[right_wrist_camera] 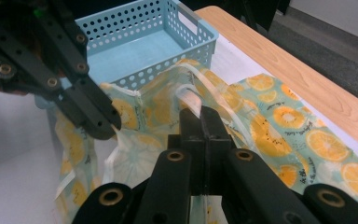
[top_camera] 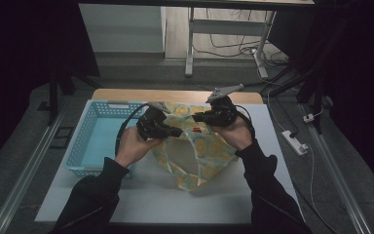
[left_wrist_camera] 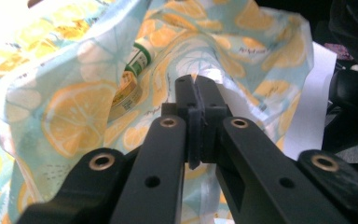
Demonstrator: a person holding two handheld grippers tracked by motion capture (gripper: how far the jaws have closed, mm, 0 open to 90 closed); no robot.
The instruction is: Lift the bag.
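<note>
Both grippers, left (top_camera: 174, 131) and right (top_camera: 199, 117), have jaws clamped on the lemon-print bag's (top_camera: 209, 151) rim, mouth held open above the tabletop (top_camera: 141, 195). A bottle (left_wrist_camera: 137, 58) sits inside; basket (top_camera: 85, 141) empty, so likely unloading remains.

Small script on the lemon-print bag (right_wrist_camera: 279, 135), too blurred to read
</note>
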